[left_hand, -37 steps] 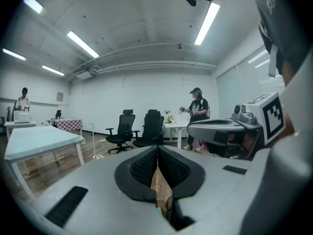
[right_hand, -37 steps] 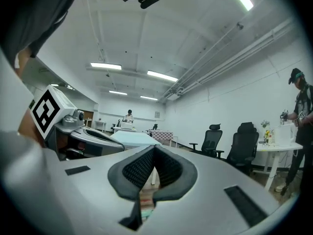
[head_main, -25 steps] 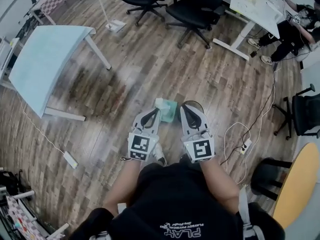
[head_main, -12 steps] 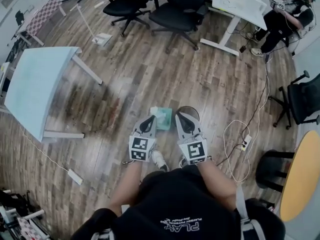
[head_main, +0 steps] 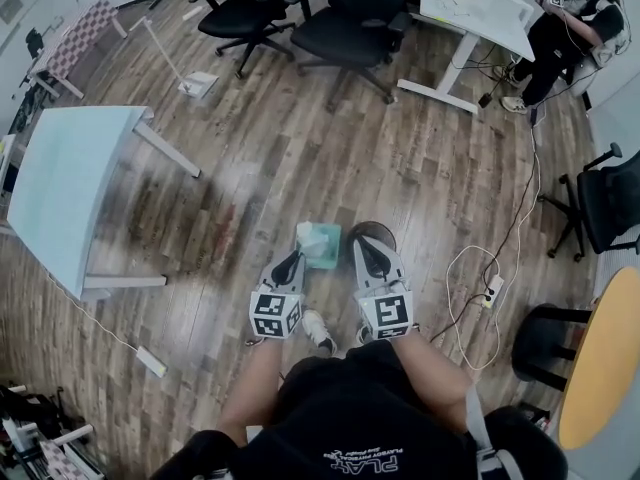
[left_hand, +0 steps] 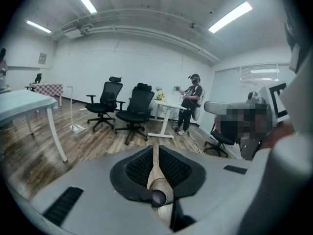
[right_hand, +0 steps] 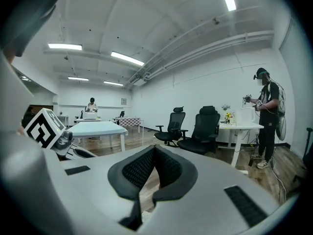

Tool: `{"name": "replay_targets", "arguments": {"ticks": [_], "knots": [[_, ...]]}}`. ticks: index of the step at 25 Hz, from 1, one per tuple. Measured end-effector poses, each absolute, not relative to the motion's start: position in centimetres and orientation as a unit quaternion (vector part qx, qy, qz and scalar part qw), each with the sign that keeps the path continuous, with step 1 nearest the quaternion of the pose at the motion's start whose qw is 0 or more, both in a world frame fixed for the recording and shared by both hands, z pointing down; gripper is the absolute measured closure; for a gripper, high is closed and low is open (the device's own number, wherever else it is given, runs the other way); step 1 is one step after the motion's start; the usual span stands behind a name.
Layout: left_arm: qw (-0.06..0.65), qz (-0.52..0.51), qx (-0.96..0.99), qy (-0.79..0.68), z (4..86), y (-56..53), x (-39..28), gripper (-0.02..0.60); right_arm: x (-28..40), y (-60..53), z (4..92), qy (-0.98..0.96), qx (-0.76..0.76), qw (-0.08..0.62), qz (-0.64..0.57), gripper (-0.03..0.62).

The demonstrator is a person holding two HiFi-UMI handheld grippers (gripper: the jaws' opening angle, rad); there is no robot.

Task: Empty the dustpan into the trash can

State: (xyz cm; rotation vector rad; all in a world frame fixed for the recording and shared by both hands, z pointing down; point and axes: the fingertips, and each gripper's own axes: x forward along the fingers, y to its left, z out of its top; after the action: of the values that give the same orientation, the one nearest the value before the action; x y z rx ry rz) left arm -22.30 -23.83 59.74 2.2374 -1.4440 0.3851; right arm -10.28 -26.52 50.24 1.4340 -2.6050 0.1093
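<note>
left gripper (head_main: 296, 260): jaws clamped on wooden dustpan handle (left_hand: 155, 173) | right gripper (head_main: 361, 245): jaws together, empty | handle runs near-to-far, teal dustpan (head_main: 322, 240) at far end

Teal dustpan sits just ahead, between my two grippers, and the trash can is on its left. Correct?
Not quite. The head view shows the round dark trash can on the right of the teal plastic dustpan, not its left. The dustpan does sit just ahead, between the left gripper and the right gripper.
</note>
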Motion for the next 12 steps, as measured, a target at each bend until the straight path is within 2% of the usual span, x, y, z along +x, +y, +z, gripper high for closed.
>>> {"name": "replay_targets", "arguments": {"ticks": [2,4,6,12], "knots": [[0.241,0.144,0.805,-0.522,61.2,-23.9,-22.3,0.545,-10.0,-26.7,51.0,-0.872,0.48,0.088,0.037,0.579],[0.261,0.155,0.794,-0.528,62.9,-23.9,-22.5,0.451,-9.7,-26.7,51.9,-0.871,0.48,0.095,0.041,0.579],[0.276,0.173,0.779,-0.536,64.5,-23.8,-23.0,0.406,-9.5,-26.6,52.7,-0.87,0.48,0.102,0.045,0.579],[0.311,0.248,0.736,-0.547,69.7,-22.2,-23.6,0.341,-8.5,-26.0,55.5,-0.868,0.478,0.118,0.063,0.579]]}}
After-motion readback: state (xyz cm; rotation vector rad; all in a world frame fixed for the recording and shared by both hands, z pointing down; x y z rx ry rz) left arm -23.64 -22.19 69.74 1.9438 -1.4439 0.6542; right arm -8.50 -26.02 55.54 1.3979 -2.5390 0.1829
